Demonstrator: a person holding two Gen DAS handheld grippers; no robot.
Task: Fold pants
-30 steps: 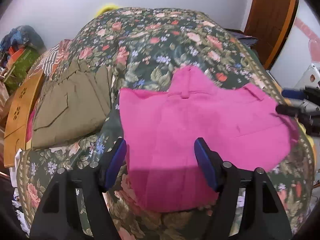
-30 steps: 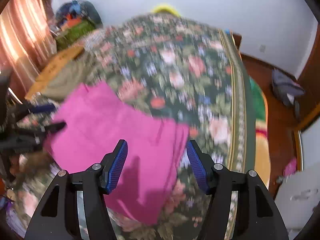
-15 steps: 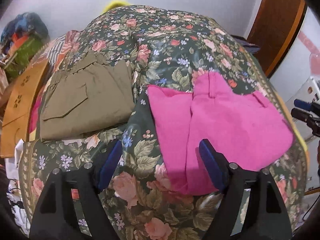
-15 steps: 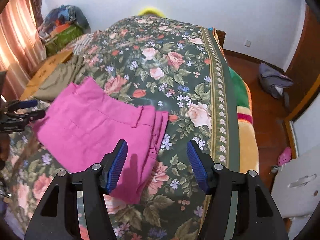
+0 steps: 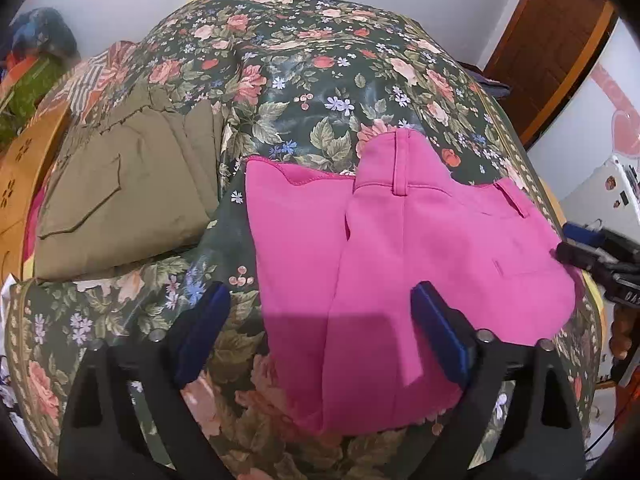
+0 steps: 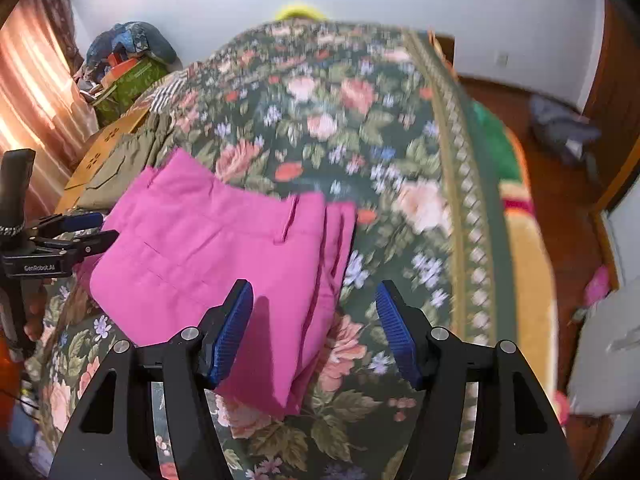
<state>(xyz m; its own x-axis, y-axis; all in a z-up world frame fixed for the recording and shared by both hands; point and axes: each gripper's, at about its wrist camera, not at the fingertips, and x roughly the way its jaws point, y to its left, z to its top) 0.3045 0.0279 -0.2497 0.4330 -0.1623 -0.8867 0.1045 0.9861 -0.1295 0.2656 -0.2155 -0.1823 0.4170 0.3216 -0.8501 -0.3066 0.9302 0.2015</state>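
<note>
Folded pink pants lie flat on the floral bedspread, waistband toward the far side. They also show in the right wrist view. My left gripper is open and empty, hovering above the pants' near-left part. My right gripper is open and empty above the pants' right edge. The right gripper shows at the right edge of the left wrist view, close to the pants' right side; the left gripper shows in the right wrist view at the pants' left side.
Folded olive-green pants lie left of the pink ones. A wooden board and a clothes pile stand at the bed's left. The bed's right edge drops to a wooden floor with a grey garment.
Both grippers came back toward the pink pants after pulling away. The left one moved right, over their near-left part. The pants lie as before.
</note>
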